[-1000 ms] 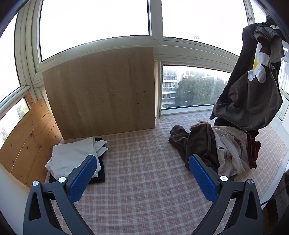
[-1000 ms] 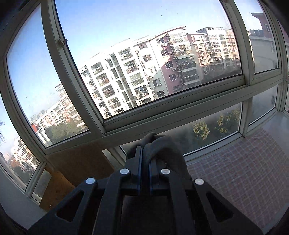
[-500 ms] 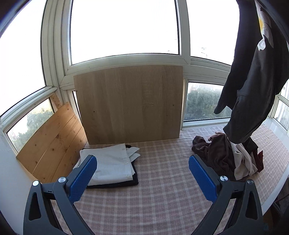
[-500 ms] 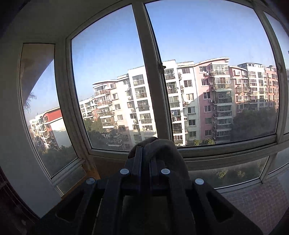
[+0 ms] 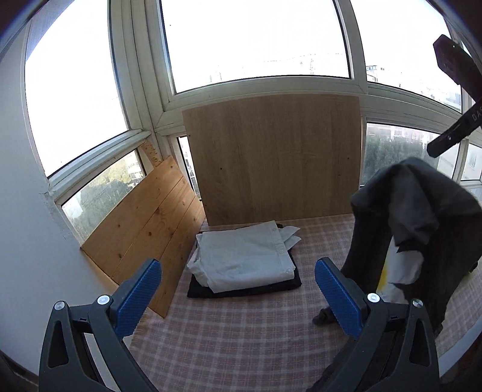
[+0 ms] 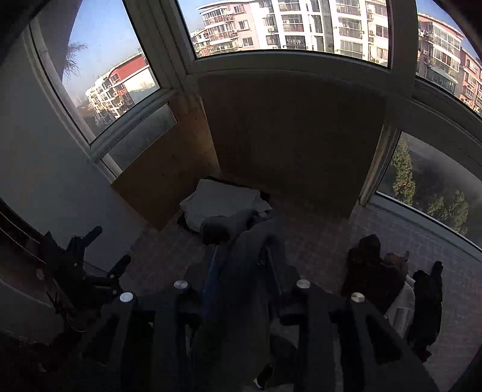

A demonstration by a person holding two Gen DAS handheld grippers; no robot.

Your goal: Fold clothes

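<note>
Two sets of tongs in view. Left tongs [image 5: 238, 298] spread wide, blue pads [image 5: 137, 297] well apart, nothing between them, held above the checked worktop [image 5: 241, 337]. Right tongs [image 6: 241, 259] pinching a dark grey garment [image 6: 244, 241]; cloth bunches up between the fingers and drapes back over them. In the left wrist view that same garment [image 5: 427, 217] hangs to the right of the left tongs, just beside the right-hand pad, a white and yellow print [image 5: 400, 271] showing on its lower part; its lower edge reaches close to the worktop, contact unclear. Ahead of the left tongs, between the two pads: a folded white garment [image 5: 244, 256] lying on top of a folded dark garment [image 5: 244, 288], both flat on the worktop. Behind that stack, a light wooden board [image 5: 271, 159] leans upright against the window frame; a second pine board [image 5: 147, 223] leans ahead and left of the left tongs. Right wrist view, dim: a heap of unfolded clothes [image 6: 388, 277] on the worktop to the right of the right tongs, well apart from the folded stack. Windows [image 6: 289, 27] beyond show apartment blocks.
</note>
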